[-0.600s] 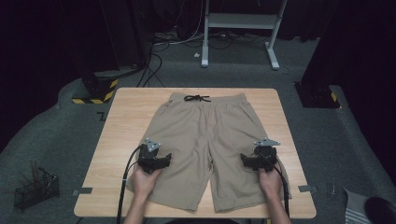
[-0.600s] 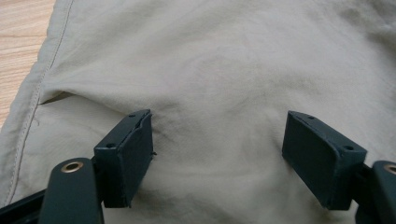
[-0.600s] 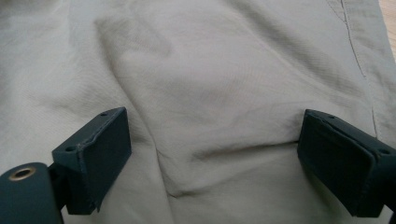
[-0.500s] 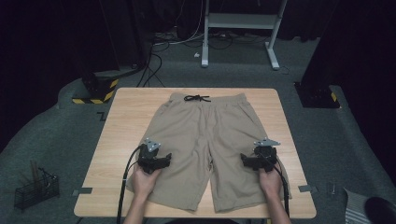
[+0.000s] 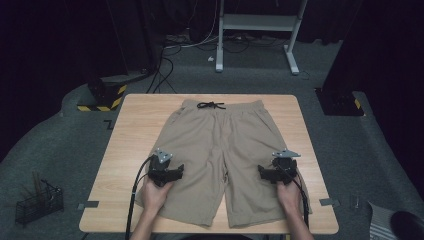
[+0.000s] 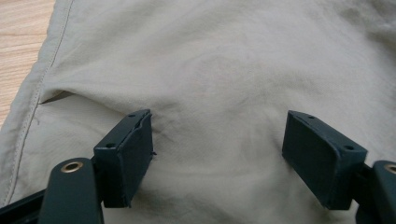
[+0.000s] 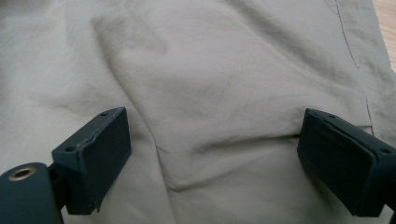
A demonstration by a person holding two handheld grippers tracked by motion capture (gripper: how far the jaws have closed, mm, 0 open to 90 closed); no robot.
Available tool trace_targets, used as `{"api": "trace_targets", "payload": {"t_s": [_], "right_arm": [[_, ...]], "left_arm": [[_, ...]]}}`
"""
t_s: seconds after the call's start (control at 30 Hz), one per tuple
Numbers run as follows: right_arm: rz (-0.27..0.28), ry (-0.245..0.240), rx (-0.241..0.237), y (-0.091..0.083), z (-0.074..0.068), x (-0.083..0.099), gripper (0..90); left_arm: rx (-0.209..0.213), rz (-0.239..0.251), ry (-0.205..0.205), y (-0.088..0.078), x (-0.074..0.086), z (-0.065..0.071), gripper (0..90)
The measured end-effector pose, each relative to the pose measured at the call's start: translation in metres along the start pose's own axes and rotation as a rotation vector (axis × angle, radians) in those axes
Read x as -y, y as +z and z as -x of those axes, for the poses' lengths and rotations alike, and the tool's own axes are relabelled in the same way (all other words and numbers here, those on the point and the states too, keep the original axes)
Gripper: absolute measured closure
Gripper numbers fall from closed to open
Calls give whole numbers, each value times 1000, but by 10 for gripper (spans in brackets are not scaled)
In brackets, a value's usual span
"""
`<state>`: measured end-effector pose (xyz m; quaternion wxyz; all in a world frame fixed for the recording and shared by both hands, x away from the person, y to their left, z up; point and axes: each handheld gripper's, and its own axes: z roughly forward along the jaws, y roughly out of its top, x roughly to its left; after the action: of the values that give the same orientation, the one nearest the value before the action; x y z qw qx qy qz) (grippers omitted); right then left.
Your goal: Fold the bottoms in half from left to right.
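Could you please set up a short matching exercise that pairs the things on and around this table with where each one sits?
Things:
1. left tongs
2. right tongs
3. black drawstring
4. wire basket

Places:
A. on the floor, left of the table
B. at the waistband, far edge of the shorts
C. over the shorts' left leg
D. over the shorts' right leg

Pairs: 1-C, 2-D, 3-B, 4-A

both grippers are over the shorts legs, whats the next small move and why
Probably lower and close both: the left gripper and right gripper hang open over the flat shorts, one on each leg, holding no cloth between their jaws.
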<state>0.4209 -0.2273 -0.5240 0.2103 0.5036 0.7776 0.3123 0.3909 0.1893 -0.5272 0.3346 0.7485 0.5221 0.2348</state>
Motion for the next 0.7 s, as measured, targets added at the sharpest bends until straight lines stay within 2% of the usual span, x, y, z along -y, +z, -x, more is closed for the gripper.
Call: {"api": "trace_targets", "payload": {"t_s": [0.33, 0.5, 0.53, 0.57, 0.6, 0.63, 0.67, 0.7], "right_arm": [[3, -17, -14, -4, -4, 4, 96], [3, -38, -37, -14, -11, 14, 96], [3, -42, -38, -14, -11, 15, 97], [2, -42, -38, -14, -11, 14, 100], [2, -38, -38, -14, -10, 14, 123], [2, -38, -38, -14, -10, 14, 123], [5, -36, -31, -15, -10, 13, 162], [42, -29, -7, -19, -10, 8, 181]], "left_arm": [[4, 2, 5, -9, 8, 5, 249], [17, 2, 14, -18, 16, 12, 251], [25, -2, 22, -19, 16, 12, 252], [38, -30, 39, -19, 12, 14, 260], [31, -37, 47, -20, 8, 14, 282], [31, -37, 47, -20, 8, 14, 281], [18, -23, 54, -21, 5, 15, 281], [16, -2, 67, -23, -1, 14, 306]]}}
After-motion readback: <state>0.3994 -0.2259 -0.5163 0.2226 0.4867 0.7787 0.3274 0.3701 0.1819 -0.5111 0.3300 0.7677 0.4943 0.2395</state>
